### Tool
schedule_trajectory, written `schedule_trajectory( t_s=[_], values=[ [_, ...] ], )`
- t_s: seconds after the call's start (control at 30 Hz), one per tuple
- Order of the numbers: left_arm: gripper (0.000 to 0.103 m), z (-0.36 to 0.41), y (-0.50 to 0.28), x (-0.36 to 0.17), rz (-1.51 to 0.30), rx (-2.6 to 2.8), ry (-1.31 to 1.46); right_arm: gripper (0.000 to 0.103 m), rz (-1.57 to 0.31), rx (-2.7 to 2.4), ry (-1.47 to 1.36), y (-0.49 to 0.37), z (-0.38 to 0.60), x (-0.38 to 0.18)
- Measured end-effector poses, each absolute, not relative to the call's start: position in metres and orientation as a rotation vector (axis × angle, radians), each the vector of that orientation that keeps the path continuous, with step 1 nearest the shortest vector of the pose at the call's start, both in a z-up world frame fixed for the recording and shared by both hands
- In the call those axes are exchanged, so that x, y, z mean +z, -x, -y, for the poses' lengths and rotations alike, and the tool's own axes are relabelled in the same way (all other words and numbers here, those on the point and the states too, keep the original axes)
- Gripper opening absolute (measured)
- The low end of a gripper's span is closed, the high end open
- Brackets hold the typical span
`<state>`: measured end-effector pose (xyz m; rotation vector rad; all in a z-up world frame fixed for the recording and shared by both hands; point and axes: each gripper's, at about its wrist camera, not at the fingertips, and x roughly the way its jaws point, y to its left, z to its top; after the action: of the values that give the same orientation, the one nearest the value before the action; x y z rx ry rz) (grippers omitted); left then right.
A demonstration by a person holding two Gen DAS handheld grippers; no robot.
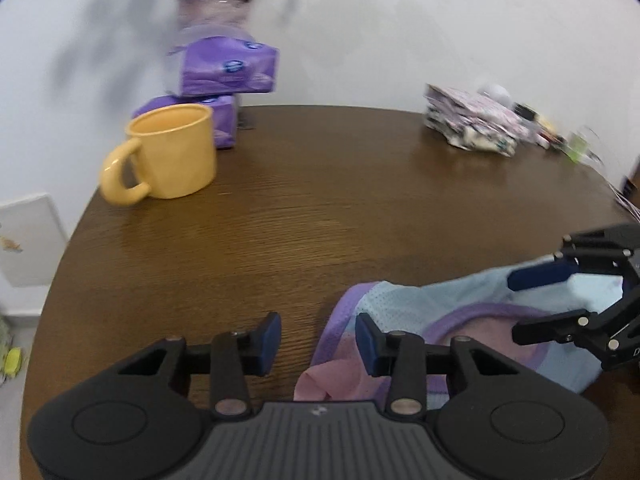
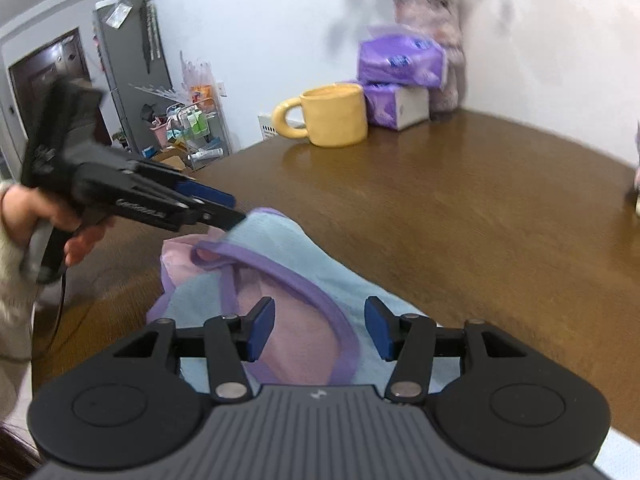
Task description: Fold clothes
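A light blue garment (image 2: 304, 264) with purple trim and a pink inner layer lies crumpled on the near part of the brown wooden table (image 1: 320, 208), well apart from the yellow mug (image 1: 172, 152) that stands toward the table's far side. Beyond the mug, just beside it, sit two stacked purple tissue packs (image 1: 228, 68), with a vase (image 1: 214, 4) of greenery behind them against the wall. The left gripper (image 1: 316, 344) hovers over the garment's edge, its jaws spread wide and holding nothing; the blue pad on one finger overlaps the cloth. The right gripper (image 2: 320, 330) sits above the garment's neckline, jaws likewise wide apart. In the right wrist view a hand (image 2: 48, 216) grips the left tool, whose tip appears to touch the fabric, though blur makes that uncertain.
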<state>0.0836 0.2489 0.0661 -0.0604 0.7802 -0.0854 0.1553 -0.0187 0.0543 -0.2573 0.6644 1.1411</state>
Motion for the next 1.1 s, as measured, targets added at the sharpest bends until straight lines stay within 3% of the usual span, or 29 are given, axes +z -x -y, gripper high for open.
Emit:
schedule_trajectory(
  t_s=[0.27,0.57,0.73,0.9,1.1],
  values=[
    [0.04,-0.269,-0.082,0.069,-0.792,-0.263,0.012,0.031,-0.664,1.212,0.225,-0.116,-0.036,0.065],
    [0.037,-0.278,-0.077,0.066,-0.749,-0.45,-0.144,0.031,-0.768,1.08,0.097,-0.104,-0.068,0.049],
    [0.021,-0.276,-0.068,0.062,-0.685,-0.449,-0.185,0.029,-0.782,1.028,0.019,-0.105,-0.071,0.046],
    [0.021,-0.267,-0.039,0.061,-0.627,-0.433,-0.301,0.029,-0.814,0.961,-0.101,-0.114,-0.072,0.041],
    [0.023,-0.252,-0.028,0.049,-0.649,-0.42,-0.252,0.029,-0.824,0.929,-0.162,-0.123,-0.08,0.037]
  ],
)
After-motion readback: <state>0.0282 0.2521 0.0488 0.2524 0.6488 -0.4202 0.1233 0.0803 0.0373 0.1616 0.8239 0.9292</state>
